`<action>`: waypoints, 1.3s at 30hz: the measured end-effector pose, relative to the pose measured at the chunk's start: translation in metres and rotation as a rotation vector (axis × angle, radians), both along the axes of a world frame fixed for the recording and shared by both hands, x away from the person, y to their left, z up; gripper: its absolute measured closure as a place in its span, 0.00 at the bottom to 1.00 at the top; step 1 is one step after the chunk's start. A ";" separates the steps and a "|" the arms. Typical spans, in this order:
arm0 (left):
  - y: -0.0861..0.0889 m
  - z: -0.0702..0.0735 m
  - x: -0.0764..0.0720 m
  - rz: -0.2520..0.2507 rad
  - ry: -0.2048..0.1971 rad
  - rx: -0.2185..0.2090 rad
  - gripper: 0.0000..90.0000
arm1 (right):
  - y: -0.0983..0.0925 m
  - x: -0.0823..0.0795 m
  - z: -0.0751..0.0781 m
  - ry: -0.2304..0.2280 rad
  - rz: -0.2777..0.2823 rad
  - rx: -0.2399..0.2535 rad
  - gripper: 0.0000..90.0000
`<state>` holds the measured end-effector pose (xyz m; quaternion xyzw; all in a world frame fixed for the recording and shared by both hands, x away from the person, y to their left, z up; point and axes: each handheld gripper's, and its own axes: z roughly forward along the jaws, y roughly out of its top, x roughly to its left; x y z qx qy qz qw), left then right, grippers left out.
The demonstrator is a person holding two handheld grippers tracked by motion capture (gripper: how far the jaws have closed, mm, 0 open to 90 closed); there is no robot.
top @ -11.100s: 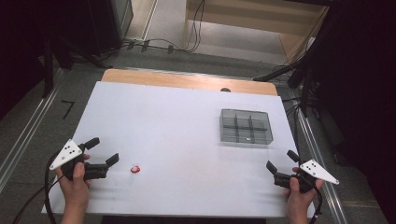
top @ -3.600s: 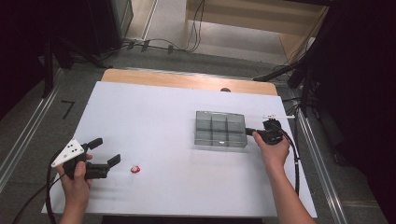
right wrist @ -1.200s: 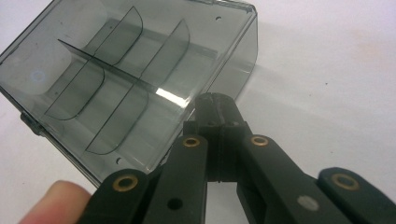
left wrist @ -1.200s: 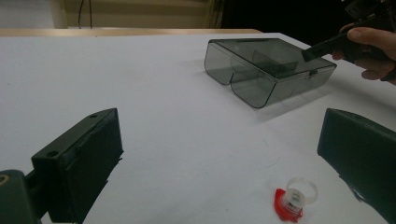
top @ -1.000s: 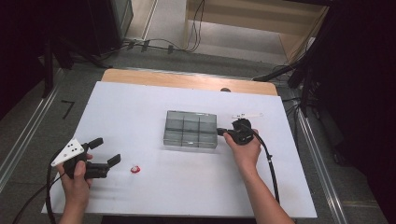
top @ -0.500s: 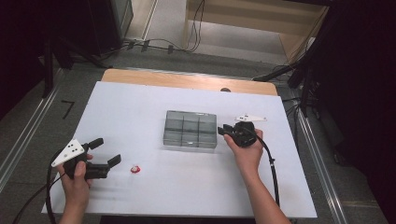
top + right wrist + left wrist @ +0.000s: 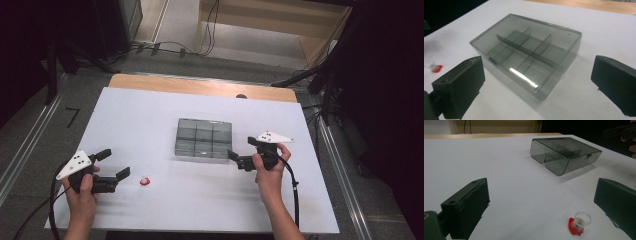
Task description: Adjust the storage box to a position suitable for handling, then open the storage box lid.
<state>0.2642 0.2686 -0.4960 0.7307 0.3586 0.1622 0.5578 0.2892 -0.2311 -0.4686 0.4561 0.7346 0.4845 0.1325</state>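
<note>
The right gripper (image 7: pixel 238 156) sits at centre right of the high view, jaws just opened wide and nothing between them, its tips just off the right edge of the smoky compartment box (image 7: pixel 203 138), which lies shut and flat in the middle of the white table (image 7: pixel 150 110). In the right gripper view the box (image 7: pixel 529 53) fills the upper centre, 6 compartments showing through the lid, a small latch on its near left wall. Down at lower left of the high view the left gripper (image 7: pixel 114 165) rests with its jaws spread too, empty, and the little red-based ring (image 7: pixel 145 181) lies just beyond its tips; in the left gripper view that ring (image 7: pixel 579 223) sits at lower right, close to 1 jaw but apart from it. The step in hand looks like the pick-up of that ring (a tiny, light thing, likely to skid). Best bet: bring the left jaws down level on both sides of the red base, centre it, then close slowly, while the right gripper stands ready to lift the lid at the latch.
</note>
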 end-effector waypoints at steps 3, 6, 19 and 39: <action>0.000 0.000 0.000 0.001 0.001 0.000 0.00 | 0.004 -0.007 -0.003 0.006 0.030 0.004 0.00; 0.000 0.000 0.000 0.003 0.002 0.000 0.00 | 0.010 -0.015 -0.005 0.000 0.049 0.004 0.00; 0.000 0.000 0.000 0.003 0.002 -0.004 0.00 | 0.053 -0.030 -0.012 0.011 0.186 0.003 0.29; 0.001 0.001 0.000 0.001 -0.004 -0.013 0.00 | 0.082 -0.013 -0.035 0.036 0.123 -0.070 0.98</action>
